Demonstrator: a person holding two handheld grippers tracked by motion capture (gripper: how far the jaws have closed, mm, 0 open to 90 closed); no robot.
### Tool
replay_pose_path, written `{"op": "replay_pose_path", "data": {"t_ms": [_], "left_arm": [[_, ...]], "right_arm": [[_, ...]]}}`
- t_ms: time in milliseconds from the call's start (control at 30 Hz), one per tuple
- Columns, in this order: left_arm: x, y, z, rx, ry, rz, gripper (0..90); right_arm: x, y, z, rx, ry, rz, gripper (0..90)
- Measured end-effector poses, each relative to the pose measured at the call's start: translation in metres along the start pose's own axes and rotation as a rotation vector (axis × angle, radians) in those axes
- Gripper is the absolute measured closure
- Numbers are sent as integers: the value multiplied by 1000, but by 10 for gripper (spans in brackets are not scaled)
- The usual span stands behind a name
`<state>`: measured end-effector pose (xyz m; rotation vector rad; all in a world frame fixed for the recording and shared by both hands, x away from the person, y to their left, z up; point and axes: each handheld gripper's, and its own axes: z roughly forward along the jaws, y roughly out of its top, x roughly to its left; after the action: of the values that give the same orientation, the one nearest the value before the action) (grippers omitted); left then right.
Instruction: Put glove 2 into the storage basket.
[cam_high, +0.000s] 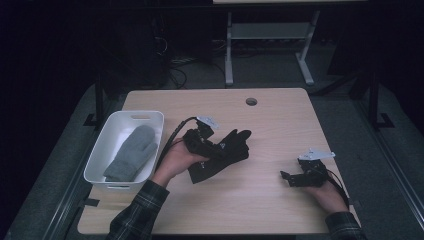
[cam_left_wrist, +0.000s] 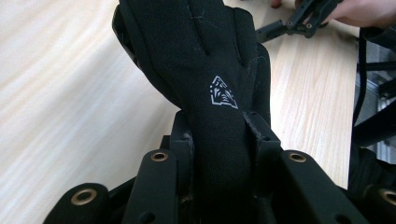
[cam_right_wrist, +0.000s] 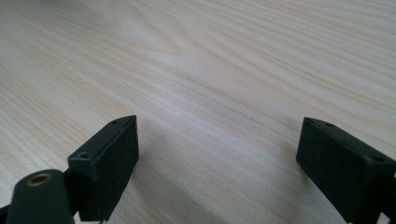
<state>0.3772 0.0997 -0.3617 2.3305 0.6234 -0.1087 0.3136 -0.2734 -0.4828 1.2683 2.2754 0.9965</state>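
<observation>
High view, nearest first: the right tool (cam_high: 289, 178) rests released on the counter (cam_high: 270, 205); further in, the left tool (cam_high: 198, 141) clamps a black glove (cam_high: 224, 151), with a grey glove (cam_high: 131, 153) in the white bin (cam_high: 153, 120). Left gripper view adds the pinched cuff (white logo above). Fabric bunched between the jaws could slide free if lifted. Right gripper view shows bare wood.

1. My right gripper (cam_right_wrist: 217, 158) hangs just over the table (cam_right_wrist: 224, 60) — its two black jaws stand wide apart, nothing between them.
2. Bare pale wood grain runs across the gap and beyond.
3. A brass-ringed hole shows low at my left jaw — a soft shadow lies beneath each.
</observation>
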Motion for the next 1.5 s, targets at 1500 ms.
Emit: {"op": "replay_pose_path", "data": {"t_ms": [1500], "left_arm": [[68, -129, -177, -139, 396, -400, 683]], "right_arm": [[1, 0, 0, 0, -2, 1, 127]]}}
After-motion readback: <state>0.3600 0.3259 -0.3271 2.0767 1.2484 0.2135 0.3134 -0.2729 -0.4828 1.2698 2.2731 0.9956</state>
